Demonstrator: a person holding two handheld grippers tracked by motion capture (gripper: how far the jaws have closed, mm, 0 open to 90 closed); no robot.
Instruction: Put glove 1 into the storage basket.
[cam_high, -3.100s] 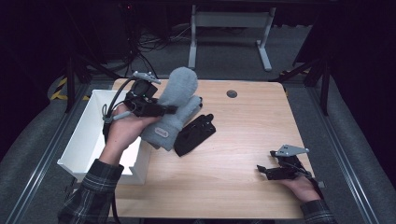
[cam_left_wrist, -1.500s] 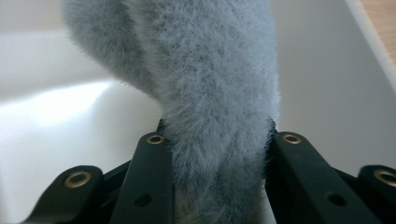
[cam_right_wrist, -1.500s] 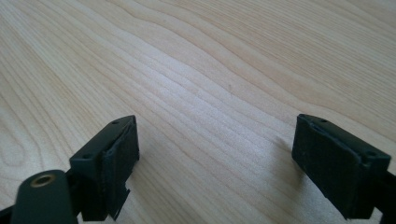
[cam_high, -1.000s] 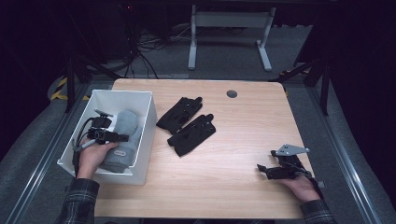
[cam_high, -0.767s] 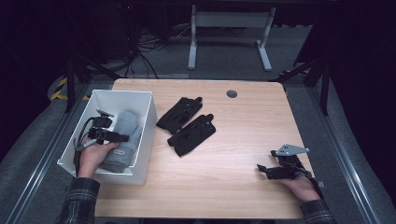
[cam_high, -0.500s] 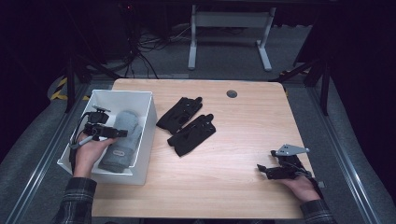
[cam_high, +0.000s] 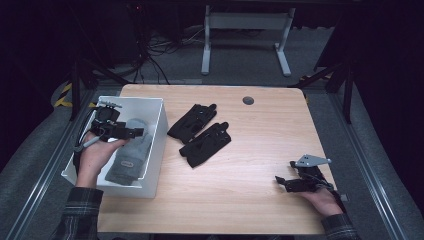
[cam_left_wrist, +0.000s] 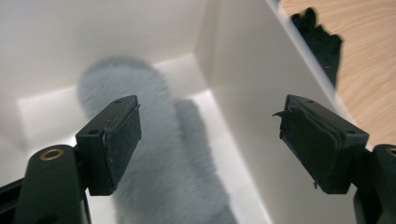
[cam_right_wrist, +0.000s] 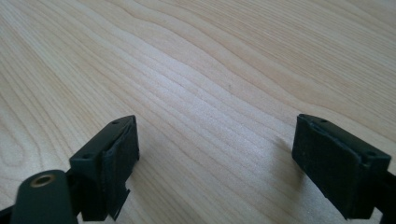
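Left gripper (cam_high: 134, 132) jaws just opened wide above grey mitten (cam_left_wrist: 163, 158) (seemingly released), right gripper (cam_high: 281, 181) jaws wide.

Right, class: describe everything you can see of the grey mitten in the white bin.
The grey mitten is fuzzy, fleece-like fabric with a rounded tip, a thumb lobe on one side and a small label near its cuff. It lies flat on the floor of the white bin, lengthwise, close to the wall nearest the table's middle. The left hand-held gripper hangs above it with its jaws apart, having just been opening; nothing sits between them and they do not touch it.
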